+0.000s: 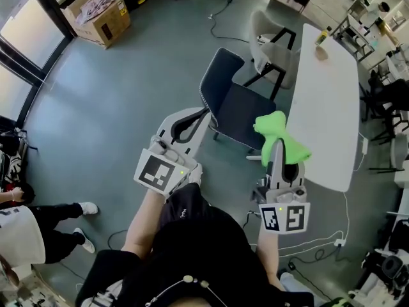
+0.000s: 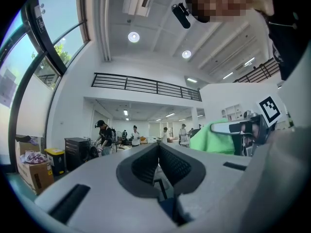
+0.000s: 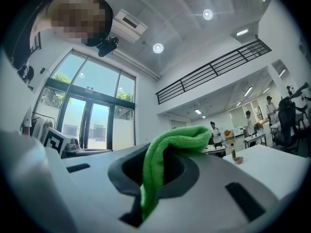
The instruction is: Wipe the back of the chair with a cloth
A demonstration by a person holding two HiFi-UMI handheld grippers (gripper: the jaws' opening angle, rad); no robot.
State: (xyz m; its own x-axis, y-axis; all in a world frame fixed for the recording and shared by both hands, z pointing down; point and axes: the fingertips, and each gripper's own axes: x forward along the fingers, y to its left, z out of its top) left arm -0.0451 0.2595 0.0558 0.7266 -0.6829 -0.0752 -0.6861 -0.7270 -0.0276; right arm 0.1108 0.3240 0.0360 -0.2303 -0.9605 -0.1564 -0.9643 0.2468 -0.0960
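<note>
- The left gripper (image 1: 199, 115) is clenched on nothing. Its jaws meet with no gap between them, and it points out over the grey floor (image 1: 115, 107).
- The right gripper (image 1: 277, 144) is grasping a green cloth (image 1: 279, 130). The cloth is pinched between the jaws and bunches out past their tips, and a tail of it hangs back down through the hollow behind them.
- The chair (image 1: 238, 110) — dark blue, on dark legs — stands just beyond the two grippers and between them in the head view. Its back (image 1: 220, 75) is on the far left side and its seat reaches toward the right.
- The cloth is held over the near right edge of the seat, well short of the chair's back.
- A long white table (image 1: 326, 101) runs along the right side, with a small bottle (image 1: 321, 37) at its far end.
- A second chair (image 1: 271, 47), light grey, stands farther off against the table's left edge.
- A cardboard box (image 1: 102, 19) sits at the far left — beside the windows.
- Another person (image 1: 45, 226), in white shoes, stands at the near left.
</note>
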